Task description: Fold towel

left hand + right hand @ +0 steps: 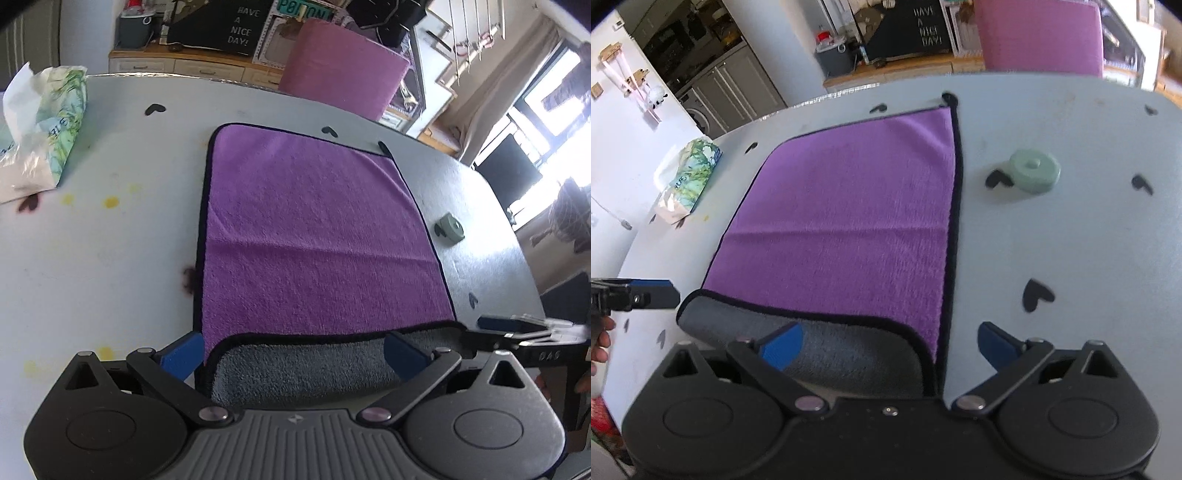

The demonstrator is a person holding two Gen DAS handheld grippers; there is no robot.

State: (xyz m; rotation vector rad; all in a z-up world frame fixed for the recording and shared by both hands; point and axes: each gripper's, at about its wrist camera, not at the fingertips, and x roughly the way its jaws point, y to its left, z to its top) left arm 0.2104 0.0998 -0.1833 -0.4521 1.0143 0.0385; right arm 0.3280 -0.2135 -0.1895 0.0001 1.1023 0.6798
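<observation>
1. Now we are at the start of the first fold: the purple towel [314,229] lies flat on the grey table [92,258], and only its near edge is turned up, showing the grey underside [295,369].
2. Our left gripper [293,354] is spread wide, one blue finger on each side of the left near corner; it pinches nothing.
3. Our right gripper [890,347] is also wide open over the right near corner. Its left finger [781,349] seems to rest on the grey flap, but we cannot be sure of contact.
4. Next, we judge, both must close on the near corners and carry them to the far edge, avoiding the green disc [1034,175].
</observation>
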